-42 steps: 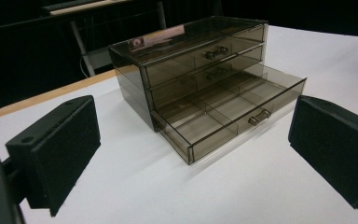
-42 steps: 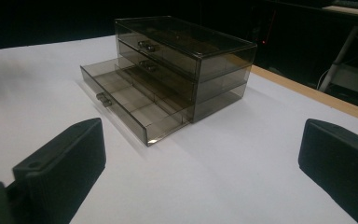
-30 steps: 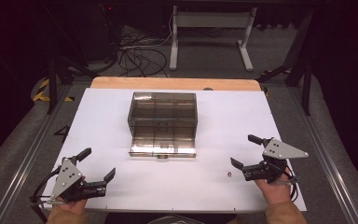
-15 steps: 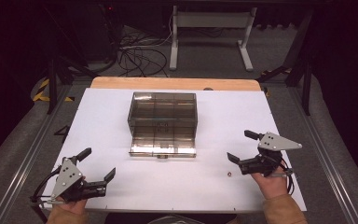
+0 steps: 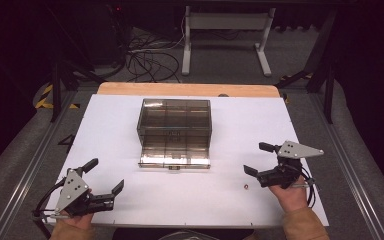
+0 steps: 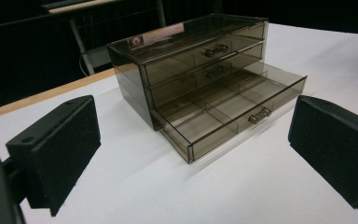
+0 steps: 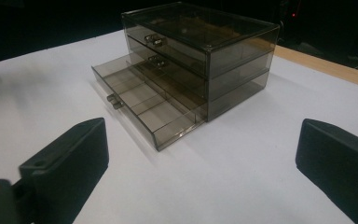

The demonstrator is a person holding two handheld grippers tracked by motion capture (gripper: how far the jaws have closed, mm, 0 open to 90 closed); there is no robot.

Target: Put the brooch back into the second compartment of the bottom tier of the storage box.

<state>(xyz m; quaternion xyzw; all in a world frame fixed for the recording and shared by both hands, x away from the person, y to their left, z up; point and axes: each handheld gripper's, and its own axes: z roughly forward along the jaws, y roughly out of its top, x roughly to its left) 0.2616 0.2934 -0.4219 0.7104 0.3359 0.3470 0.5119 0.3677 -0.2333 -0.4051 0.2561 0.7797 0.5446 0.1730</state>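
Bead (image 5: 246, 187) lies just left of the wide-open right tool (image 5: 256, 159).

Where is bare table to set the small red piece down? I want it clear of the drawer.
Bare white table lies left of the drawer unit, and right of it, ahead of the right tool. Crowded: the open bottom drawer and the red piece.

dark room, cables (image 5: 150, 52) on grey floor (image 5: 220, 65), white stand (image 5: 225, 37) behind.
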